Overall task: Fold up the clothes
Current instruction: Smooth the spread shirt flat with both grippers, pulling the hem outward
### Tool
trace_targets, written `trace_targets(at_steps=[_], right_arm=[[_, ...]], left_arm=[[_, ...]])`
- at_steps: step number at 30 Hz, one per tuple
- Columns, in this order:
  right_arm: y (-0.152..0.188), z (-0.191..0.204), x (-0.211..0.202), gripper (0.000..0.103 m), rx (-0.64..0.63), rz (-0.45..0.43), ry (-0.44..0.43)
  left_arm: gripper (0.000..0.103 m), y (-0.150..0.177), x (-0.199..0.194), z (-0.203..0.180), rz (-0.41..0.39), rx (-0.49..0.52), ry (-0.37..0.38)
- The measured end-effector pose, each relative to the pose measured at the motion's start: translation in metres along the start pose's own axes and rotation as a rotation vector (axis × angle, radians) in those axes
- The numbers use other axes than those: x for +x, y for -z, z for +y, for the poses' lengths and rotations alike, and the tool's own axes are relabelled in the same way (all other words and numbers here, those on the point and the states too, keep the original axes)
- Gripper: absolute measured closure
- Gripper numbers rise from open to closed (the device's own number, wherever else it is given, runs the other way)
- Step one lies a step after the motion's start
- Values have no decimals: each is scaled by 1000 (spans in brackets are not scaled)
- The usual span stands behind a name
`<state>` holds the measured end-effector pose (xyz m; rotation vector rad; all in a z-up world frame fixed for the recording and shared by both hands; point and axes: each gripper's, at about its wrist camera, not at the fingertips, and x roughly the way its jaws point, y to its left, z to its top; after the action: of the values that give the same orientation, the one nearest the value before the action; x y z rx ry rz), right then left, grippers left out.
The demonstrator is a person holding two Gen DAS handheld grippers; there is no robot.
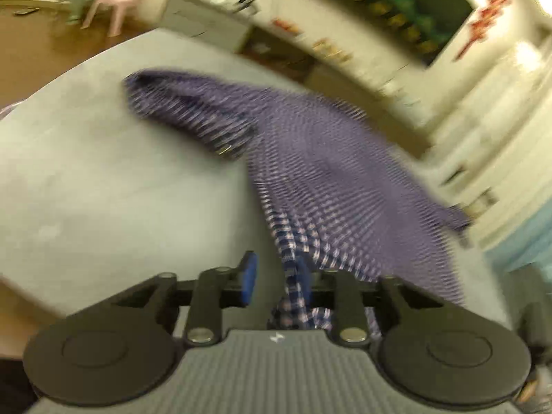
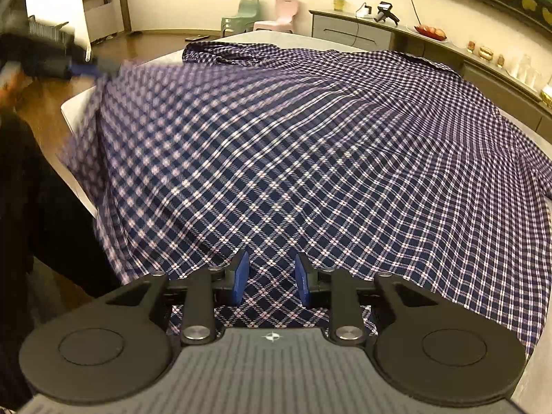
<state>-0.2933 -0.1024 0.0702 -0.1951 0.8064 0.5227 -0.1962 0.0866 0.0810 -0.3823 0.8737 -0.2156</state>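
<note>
I have 2 tongs in hand and 1 checked shirt (image 2: 310, 145) to deal with, navy and white, spread over most of the pale grey table (image 1: 86, 179).

Starting at the left of my right-hand view: my left gripper (image 2: 82, 67) is blurred at the far left edge of the cloth, its blue tip right at the shirt's corner. A dark sleeve (image 2: 31, 189) of mine fills the left border below it. From the left gripper's own camera, my left gripper (image 1: 276, 283) has its 2 blue pads (image 1: 249, 276) partly apart, and a bunched strand of the shirt (image 1: 327, 172) runs up between them, lying against the right pad. I cannot tell whether the pads truly pinch it, because the picture is smeared. From there the cloth rises and fans out to the right, with 1 sleeve (image 1: 186, 117) trailing off to the left over the bare table.

Moving right: my right gripper (image 2: 270, 283) sits low over the near hem, its 2 blue pads (image 2: 240, 277) standing partly apart with checked cloth showing in the gap and underneath. The pads do not look pressed onto it. The shirt's collar end lies at the far side of the table.

Behind the table I count 2 small plastic chairs, 1 green chair (image 2: 239, 15) and 1 pink chair (image 2: 279, 17) just beside it. Further right, 1 long sideboard (image 2: 352, 29) runs along the wall with 1 red bowl (image 2: 431, 32) on it.
</note>
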Motion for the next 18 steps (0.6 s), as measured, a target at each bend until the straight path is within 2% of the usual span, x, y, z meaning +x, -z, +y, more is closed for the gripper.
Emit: trace_targets(at_steps=[3,5,6,7,9,11,13,14,15,17,18], right_arm=[[0,2,-1,68,-12,-10,-4],[0,4,1,57,-22,-12,-9],[-1,5,4,56,-29,-10,-12],[-1,5,4,55,-36,-1,-13],[3,1,6,53,-31,24,-9],[5,-11,3,48,-5,54,5],[11,-32,-8,48,29,62,42],[15,-45,-21,48,76,35,73],[19,-59,-35,47,129,3,106],[30,-96,-62,29,303,-87,176],[39,-114,-69,26,394,-100,199]], left_arm=[[46,20,13,-12,44,51,-40],[41,34,22,-20,72,87,-65],[44,40,27,-24,85,105,-78],[65,47,28,-28,83,145,-105],[96,55,24,-32,69,222,-155],[97,54,12,-26,54,207,-171],[95,48,-1,-19,26,185,-225],[93,44,-9,-19,0,180,-230],[87,40,-17,-21,-32,178,-224],[80,30,-32,-28,-101,189,-196],[72,23,-33,-36,-121,213,-164]])
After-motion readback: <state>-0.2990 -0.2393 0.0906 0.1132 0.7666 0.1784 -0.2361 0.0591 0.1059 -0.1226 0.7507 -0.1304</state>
